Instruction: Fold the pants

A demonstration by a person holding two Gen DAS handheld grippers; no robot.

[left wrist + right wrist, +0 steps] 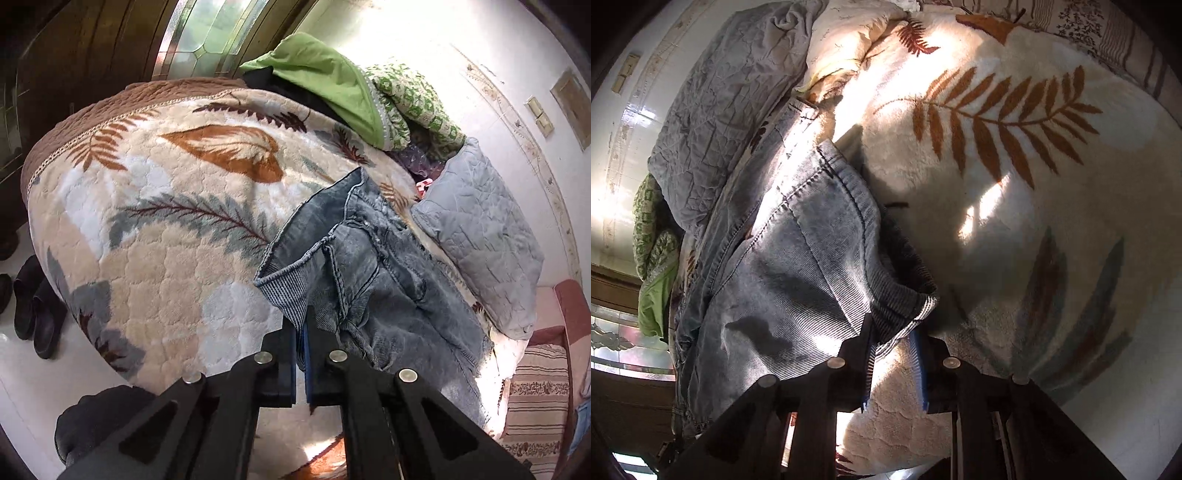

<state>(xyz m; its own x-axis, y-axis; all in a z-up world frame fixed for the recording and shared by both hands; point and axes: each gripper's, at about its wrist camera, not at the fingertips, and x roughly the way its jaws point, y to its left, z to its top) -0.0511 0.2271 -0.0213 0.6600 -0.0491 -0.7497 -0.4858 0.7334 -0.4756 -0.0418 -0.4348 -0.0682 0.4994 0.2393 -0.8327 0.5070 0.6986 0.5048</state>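
Observation:
Faded blue denim pants (388,266) lie along the right side of a leaf-patterned plush blanket (166,221) on a bed. My left gripper (301,328) is shut on a ribbed edge of the pants, which rises off the blanket and folds over at the fingertips. In the right wrist view the pants (798,251) spread to the left, half in sunlight. My right gripper (894,332) holds another ribbed edge of them bunched between its fingertips, the jaws narrowly apart around the cloth. Below the tips the blanket (997,221) shows through the gap.
A grey quilted pillow (480,229) lies right beside the pants, also the pillow (713,122) in the right view. Green bedding (325,74) is piled at the far end. Dark shoes (33,306) stand on the white floor left of the bed. A striped cushion (535,398) sits at the right.

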